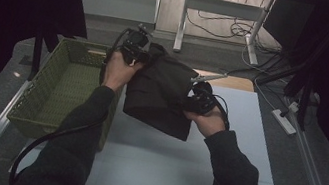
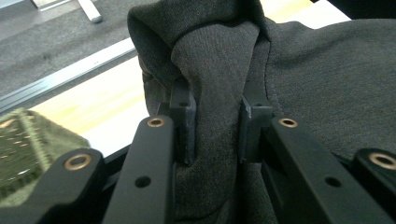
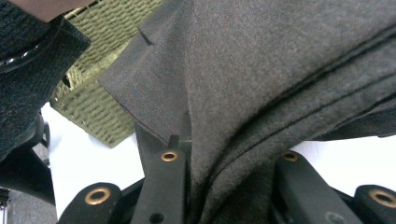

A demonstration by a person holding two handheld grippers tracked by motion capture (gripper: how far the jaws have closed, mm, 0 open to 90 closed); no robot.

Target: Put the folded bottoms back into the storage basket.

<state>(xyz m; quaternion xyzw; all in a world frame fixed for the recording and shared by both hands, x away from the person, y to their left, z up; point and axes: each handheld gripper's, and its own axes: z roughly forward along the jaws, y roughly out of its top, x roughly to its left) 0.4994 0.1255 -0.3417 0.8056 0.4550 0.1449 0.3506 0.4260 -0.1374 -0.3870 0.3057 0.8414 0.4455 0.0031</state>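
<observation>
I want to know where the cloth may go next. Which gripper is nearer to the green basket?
Left. The left gripper holds the dark cloth just beside the green basket, above its far right corner. The right gripper grips the cloth's other side, farther away.

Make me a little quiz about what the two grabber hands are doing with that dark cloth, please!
1. True or false: the dark folded garment lies flat inside the green woven basket.
2. Which grippers are clamped on the garment? A) left only B) right only C) both
3. Fill in: the basket stands to the ____ of the white board in the high view.

Key:
1. False. It hangs above the board, held between the left gripper and the right gripper.
2. C. Each gripper view shows cloth pinched between the black jaws.
3. Left.
</observation>
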